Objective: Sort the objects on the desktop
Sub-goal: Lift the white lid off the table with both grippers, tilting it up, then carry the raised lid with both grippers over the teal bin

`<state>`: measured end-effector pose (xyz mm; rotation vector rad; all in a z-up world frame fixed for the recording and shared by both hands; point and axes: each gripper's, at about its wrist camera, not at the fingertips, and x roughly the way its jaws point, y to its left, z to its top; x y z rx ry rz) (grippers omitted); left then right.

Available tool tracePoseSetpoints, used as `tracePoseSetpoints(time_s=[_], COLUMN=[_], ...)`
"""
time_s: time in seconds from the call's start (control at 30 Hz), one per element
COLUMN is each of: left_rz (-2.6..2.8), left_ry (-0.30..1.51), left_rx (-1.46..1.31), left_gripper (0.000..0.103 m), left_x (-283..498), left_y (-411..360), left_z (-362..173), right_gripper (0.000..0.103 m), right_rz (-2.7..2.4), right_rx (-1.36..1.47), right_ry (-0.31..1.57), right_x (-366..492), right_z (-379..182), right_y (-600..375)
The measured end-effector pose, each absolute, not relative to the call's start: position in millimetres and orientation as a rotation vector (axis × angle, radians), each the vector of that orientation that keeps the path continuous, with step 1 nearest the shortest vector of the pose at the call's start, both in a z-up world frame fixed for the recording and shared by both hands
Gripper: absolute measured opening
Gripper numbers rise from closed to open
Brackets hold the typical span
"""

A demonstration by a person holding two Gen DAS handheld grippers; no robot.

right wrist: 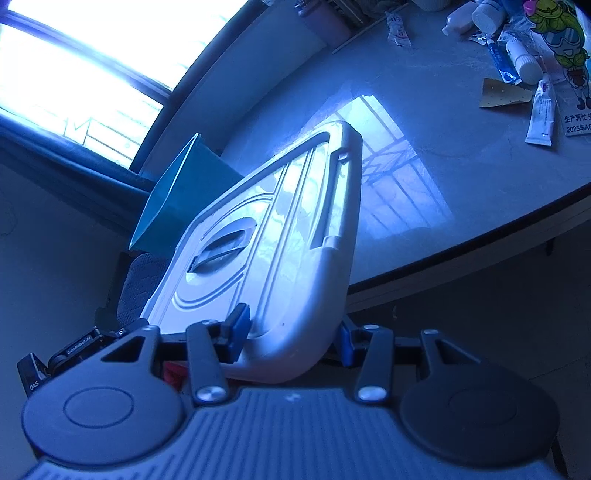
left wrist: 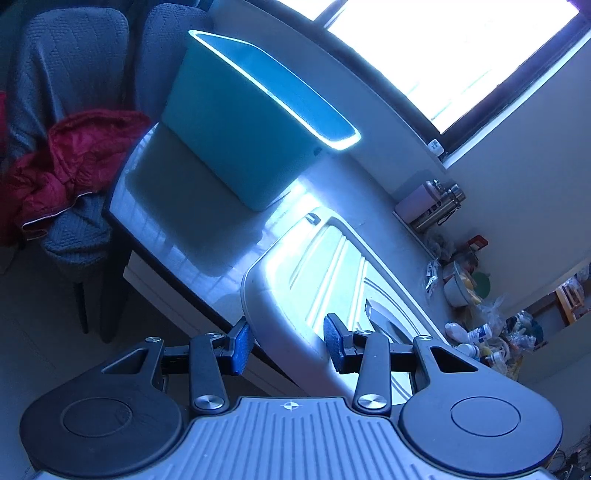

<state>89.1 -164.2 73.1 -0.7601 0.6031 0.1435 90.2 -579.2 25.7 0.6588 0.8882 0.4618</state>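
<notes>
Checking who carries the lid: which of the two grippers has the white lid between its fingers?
The right gripper: its fingers straddle the white lid's near edge. The left gripper is open, holding nothing.

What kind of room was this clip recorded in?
Probably a lived-in home dining or living area: a table by a bright window, upholstered chairs with a red jacket thrown over one, and medicine bottles and tubes scattered about.

White lid (left wrist: 314,266) between parted jaws
</notes>
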Motion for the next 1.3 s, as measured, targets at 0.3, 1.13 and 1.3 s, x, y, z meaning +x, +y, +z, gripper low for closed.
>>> tracePoseSetpoints(time_s=[0.3,1.13,1.3], left_rz=[0.161,0.146,0.145], left_ry=[0.567,0.502,0.499], left_rx=[-0.773,-0.782,-0.781], left_gripper=[0.042,0.042,0.042], left_x=[44.2,-94.8,-118.3], left_y=[-150.7,-7.8,19.8], left_z=[77.9,87.5,91.2], right_gripper=[0.048,0.048,0.048], right_rz=[0.499,0.514,0.510], right_rx=[0.643,0.638,0.642], right_ry=[0.889,0.827,0.825], right_x=[71.2,-28.1,-46.6], right_z=[29.1,39.5,41.8], right_y=[-569.1,-419.6,-395.1])
